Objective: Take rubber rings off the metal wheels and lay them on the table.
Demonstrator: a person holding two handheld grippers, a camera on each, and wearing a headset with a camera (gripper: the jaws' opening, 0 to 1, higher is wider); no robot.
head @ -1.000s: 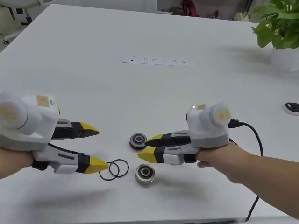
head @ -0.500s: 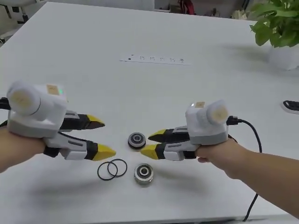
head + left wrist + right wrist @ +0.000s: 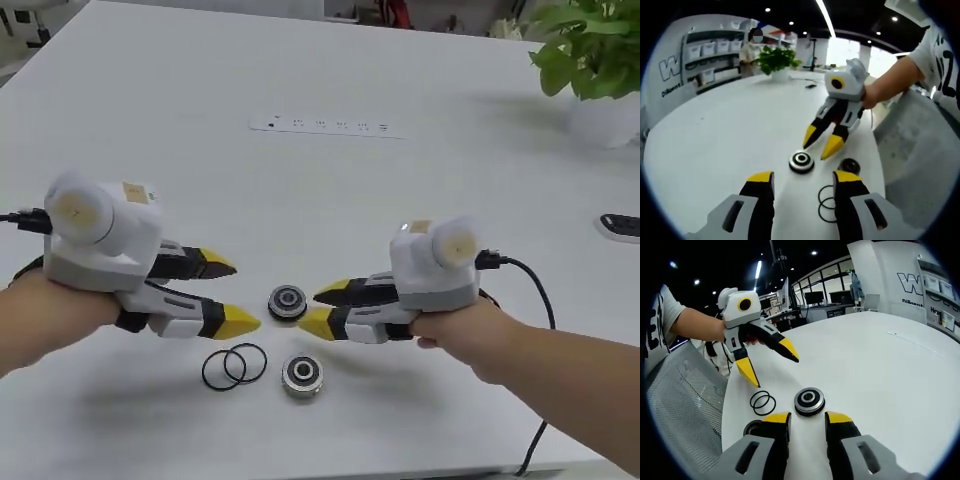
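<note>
Two thin black rubber rings (image 3: 235,366) lie overlapped on the white tabletop (image 3: 300,200). Round metal far wheel (image 3: 288,302) sits between both tips. The near wheel (image 3: 302,373) is half hidden by a jaw in the right gripper view. Both left tongs (image 3: 235,293) and right tongs (image 3: 316,308) are apart and empty. Rings and wheels unmoved; left tongs edged inward.

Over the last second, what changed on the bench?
The left gripper lifted up and away from the two rubber rings, jaws open, holding nothing. The right gripper stayed open beside the far wheel. The rings, that wheel and the near wheel did not move.
</note>
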